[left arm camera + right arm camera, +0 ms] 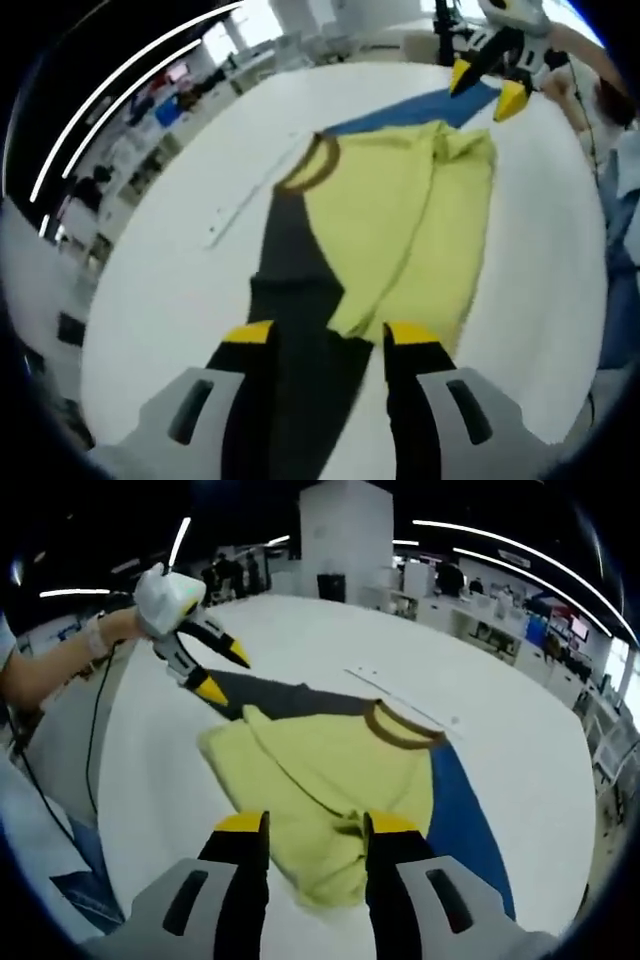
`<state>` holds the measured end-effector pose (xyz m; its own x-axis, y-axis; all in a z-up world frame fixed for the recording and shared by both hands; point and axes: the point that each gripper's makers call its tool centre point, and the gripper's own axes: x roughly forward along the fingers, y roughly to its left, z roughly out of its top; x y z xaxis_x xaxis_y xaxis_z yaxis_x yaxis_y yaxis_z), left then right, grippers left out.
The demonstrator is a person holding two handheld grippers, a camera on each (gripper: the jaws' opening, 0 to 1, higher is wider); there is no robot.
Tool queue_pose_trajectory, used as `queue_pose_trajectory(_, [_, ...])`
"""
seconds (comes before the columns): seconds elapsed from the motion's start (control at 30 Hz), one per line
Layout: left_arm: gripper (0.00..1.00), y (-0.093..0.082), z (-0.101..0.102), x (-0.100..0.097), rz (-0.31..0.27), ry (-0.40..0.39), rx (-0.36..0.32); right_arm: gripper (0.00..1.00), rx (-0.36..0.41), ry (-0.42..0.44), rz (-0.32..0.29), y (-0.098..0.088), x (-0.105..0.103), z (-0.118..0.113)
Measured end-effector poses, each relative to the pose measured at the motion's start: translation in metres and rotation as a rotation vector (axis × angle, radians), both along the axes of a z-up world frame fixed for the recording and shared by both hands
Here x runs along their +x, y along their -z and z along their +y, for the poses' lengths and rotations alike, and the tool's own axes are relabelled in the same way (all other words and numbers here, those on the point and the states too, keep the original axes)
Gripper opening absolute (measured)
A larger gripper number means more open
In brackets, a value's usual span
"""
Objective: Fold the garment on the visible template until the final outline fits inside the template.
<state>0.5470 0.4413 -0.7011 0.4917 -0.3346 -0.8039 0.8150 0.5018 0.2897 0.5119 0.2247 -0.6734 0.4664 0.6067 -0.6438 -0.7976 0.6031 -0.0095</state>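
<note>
Yellow garment (pixel 400 215) w/ brown collar (pixel 312 165) lies partly folded on white desk (pixel 180 300), on top of template: dark grey part (pixel 300 300) at one end, blue part (pixel 420 108) at the other. Left claw (pixel 328 335) released, jaws apart, above grey part near garment's edge, not touching. Right claw (pixel 305 825) released too, jaws apart over bunched yellow edge (pixel 335 865); contact unclear. Each claw also seen in other's view, jaws apart.

Handling (judgement): thin, light, soft fabric, drapes and wrinkles, will slide on smooth desk. Best grab at hem/corner edges, pinch all layers, lift low. Bunched side prob. still spills over template outline; needs smoothing.
</note>
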Motion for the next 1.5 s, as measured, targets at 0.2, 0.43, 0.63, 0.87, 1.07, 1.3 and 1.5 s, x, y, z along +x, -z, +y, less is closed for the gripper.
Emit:
queue_pose_trajectory(0.2, [0.36, 0.009, -0.001, 0.001, 0.006, 0.045, 0.021, 0.33, -0.009, -0.01, 0.021, 0.009, 0.003, 0.006])
queue_pose_trajectory(0.43, [0.29, 0.025, -0.002, -0.001, 0.023, 0.097, 0.05, 0.29, -0.011, -0.015, 0.045, 0.015, 0.003, 0.009])
queue_pose_trajectory(0.63, [0.24, 0.036, -0.002, 0.001, 0.038, 0.121, 0.031, 0.29, -0.016, -0.011, 0.057, 0.018, 0.003, 0.008])
queue_pose_trajectory(0.87, [0.21, 0.043, -0.002, 0.002, 0.012, 0.174, 0.078, 0.28, -0.016, -0.006, 0.068, 0.021, 0.004, 0.006])
queue_pose_trajectory(1.07, [0.2, 0.047, -0.009, -0.001, -0.023, 0.246, 0.107, 0.25, -0.015, -0.011, 0.074, 0.022, 0.005, 0.009])
queue_pose_trajectory(1.3, [0.18, 0.047, -0.009, 0.004, -0.063, 0.305, 0.144, 0.25, -0.03, -0.008, 0.088, 0.028, 0.007, 0.009])
queue_pose_trajectory(1.5, [0.15, 0.049, -0.012, 0.004, -0.092, 0.387, 0.2, 0.22, -0.027, -0.009, 0.093, 0.029, 0.007, 0.009])
